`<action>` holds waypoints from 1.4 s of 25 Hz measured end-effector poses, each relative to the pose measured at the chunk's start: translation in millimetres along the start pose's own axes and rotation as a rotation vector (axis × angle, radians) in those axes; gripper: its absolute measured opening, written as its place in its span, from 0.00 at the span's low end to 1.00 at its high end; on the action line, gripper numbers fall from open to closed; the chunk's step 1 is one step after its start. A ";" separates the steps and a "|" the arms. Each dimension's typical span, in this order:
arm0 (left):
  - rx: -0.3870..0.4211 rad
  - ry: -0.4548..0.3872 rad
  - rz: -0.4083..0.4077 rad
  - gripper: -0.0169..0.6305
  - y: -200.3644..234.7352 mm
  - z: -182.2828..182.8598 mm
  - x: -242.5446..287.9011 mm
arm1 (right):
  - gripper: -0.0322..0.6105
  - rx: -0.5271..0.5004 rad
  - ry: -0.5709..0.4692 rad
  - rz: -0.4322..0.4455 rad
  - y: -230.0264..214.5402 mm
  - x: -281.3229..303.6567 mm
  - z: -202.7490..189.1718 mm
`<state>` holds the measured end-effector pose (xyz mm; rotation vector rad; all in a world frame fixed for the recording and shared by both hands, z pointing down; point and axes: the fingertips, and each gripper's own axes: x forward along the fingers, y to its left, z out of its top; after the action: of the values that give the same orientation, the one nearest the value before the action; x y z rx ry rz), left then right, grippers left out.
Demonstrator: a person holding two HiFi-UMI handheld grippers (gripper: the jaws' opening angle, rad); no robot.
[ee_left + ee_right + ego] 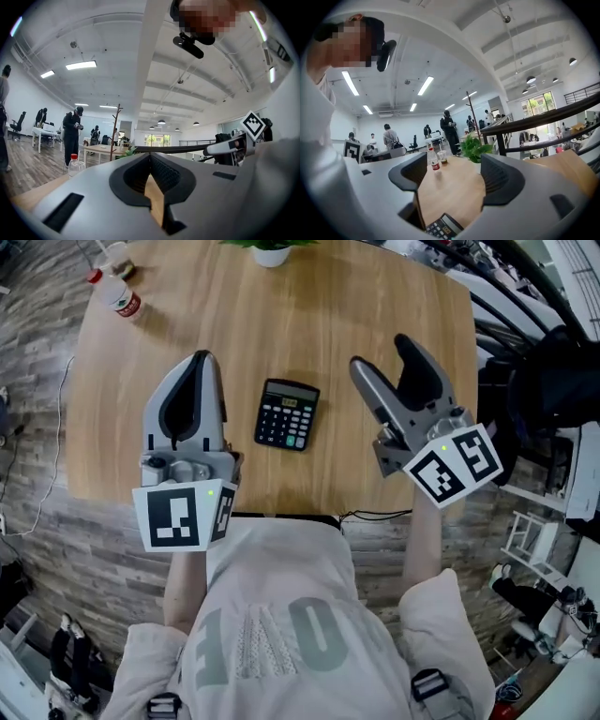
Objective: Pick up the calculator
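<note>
A black calculator (287,414) lies flat and keys-up on a wooden desk (356,306), near the middle of its front half. Nothing touches it. Lying alone on bare wood, it leaves room for a jaw to come in along either side.

To its right, the right hand-held gripper (382,354) hovers over the desk with its jaws spread wide and nothing between the pads. It is angled inward toward the calculator, which looks like a line-up for the grasp. The wide gap would probably let the jaws straddle the calculator's body. In the right gripper view, a corner of the calculator (443,228) shows at the bottom edge, low between the jaw roots. That view is too distorted to say whether it sits inside the jaws' reach yet. The head view shows it just beside the gripper, apart from it.

To the calculator's left, the left hand-held gripper (202,360) points straight ahead with its jaws pressed together on nothing. It appears parked, keeping clear of the other's approach.

Along the far edge of the desk stand a plastic bottle (120,298) with a red cap, a cup (117,259) and a white plant pot (271,253). All are well apart from the calculator and out of the working area.
</note>
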<state>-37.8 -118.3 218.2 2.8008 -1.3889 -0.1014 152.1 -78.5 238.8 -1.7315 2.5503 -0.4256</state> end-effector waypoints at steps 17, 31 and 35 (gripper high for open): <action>0.016 0.105 0.037 0.04 18.5 -50.6 15.5 | 0.60 0.457 0.823 0.817 13.5 106.2 -152.4; -0.052 0.206 0.085 0.04 41.9 -102.0 35.1 | 0.60 0.535 1.461 1.082 23.0 84.1 -256.4; -0.066 0.220 0.081 0.04 44.7 -108.2 39.5 | 0.60 0.570 1.564 1.093 27.1 73.4 -267.8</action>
<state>-42.5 -178.6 325.9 2.6048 -1.4161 0.1547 52.3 -80.8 499.3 0.6834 2.7569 -2.5625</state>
